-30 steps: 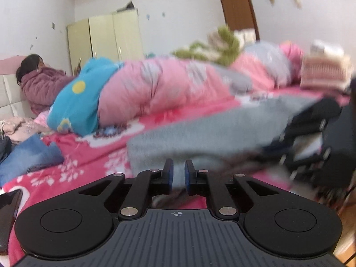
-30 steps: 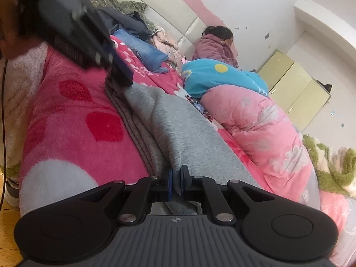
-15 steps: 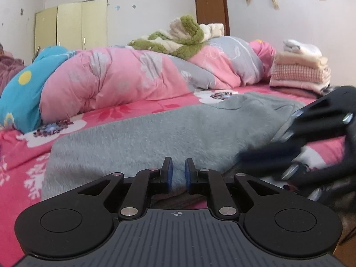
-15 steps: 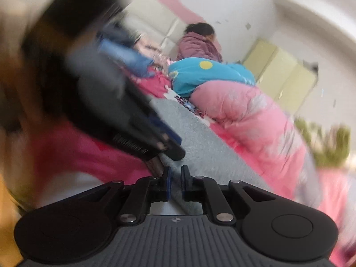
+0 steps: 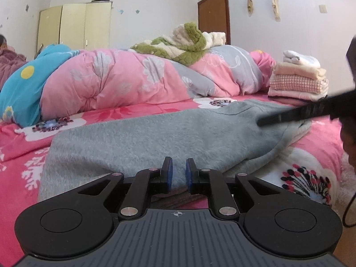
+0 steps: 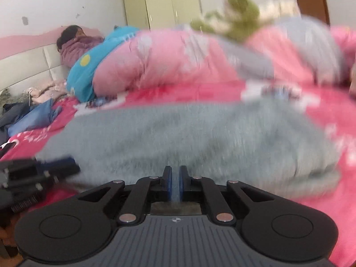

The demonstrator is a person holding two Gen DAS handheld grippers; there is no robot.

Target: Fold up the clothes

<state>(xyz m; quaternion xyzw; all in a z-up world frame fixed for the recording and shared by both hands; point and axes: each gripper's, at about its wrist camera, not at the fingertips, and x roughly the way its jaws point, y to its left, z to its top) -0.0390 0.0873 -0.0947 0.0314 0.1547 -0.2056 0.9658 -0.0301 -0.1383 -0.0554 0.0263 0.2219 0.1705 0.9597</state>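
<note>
Pinching the grey fleece garment [image 5: 155,138] on the bed [image 5: 133,113] | your left gripper [image 5: 177,173]: jaws narrowly parted around its hem | your right gripper [image 6: 175,183]: jaws nearly closed on cloth

The left gripper [image 5: 178,173] fills the lower middle of its own frame, its two blue-padded fingers [image 5: 167,173] pointing up the frame with a narrow gap between them, nipped on the near edge of grey cloth. In the right wrist frame it shows again at the lower left, dark and blurred. The right gripper [image 6: 175,183] sits at the lower middle of its frame, fingers [image 6: 168,183] drawn almost together on a thin strip of the same cloth. From the left wrist frame it enters as a dark, blurred bar at the right edge.
</note>
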